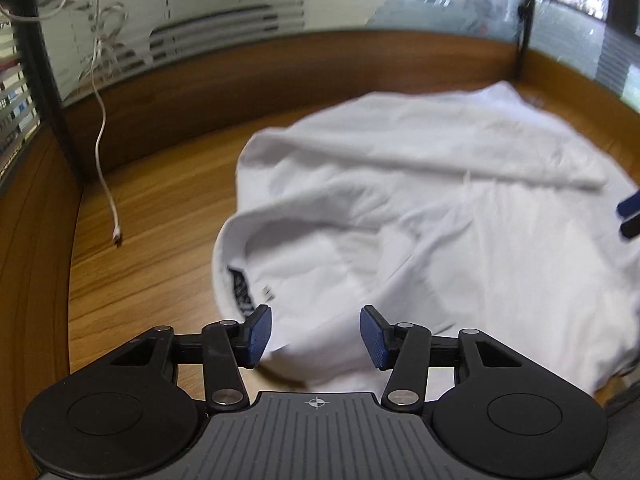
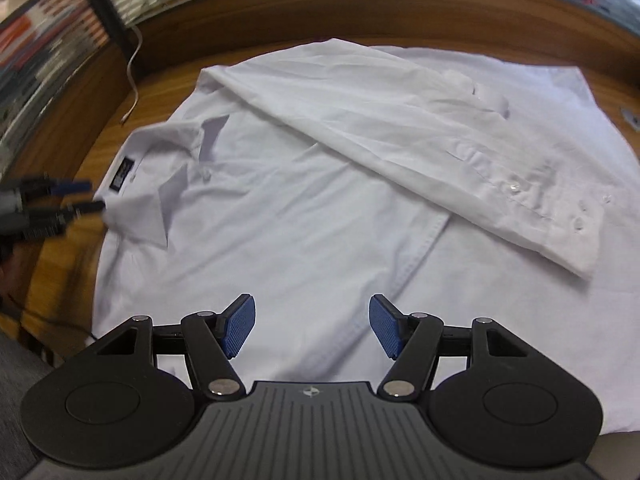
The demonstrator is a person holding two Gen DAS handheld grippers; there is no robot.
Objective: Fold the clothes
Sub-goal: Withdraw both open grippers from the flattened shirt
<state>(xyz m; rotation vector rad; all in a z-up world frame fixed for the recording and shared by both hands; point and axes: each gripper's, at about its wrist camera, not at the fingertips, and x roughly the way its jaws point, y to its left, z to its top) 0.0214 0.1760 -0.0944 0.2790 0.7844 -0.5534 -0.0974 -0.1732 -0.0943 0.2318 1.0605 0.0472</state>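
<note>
A white dress shirt (image 2: 300, 208) lies spread front-up on the wooden desk (image 1: 160, 220). One long sleeve (image 2: 400, 140) is folded across its chest, cuff toward the right. The collar (image 2: 160, 176) with a dark label (image 2: 120, 174) points left. My left gripper (image 1: 316, 334) hovers open just above the collar end of the shirt (image 1: 440, 220), nothing between its blue pads. From the right wrist view the left gripper (image 2: 92, 196) sits by the collar's corner. My right gripper (image 2: 312, 326) is open over the shirt's near side, empty. Its tips (image 1: 630, 216) show at the right edge of the left wrist view.
A white cable (image 1: 102, 152) hangs from the partition and ends on the desk left of the shirt. A wood-and-glass partition (image 1: 280, 68) runs along the back and left of the desk. Grey floor shows beyond the desk's near corner (image 2: 24, 364).
</note>
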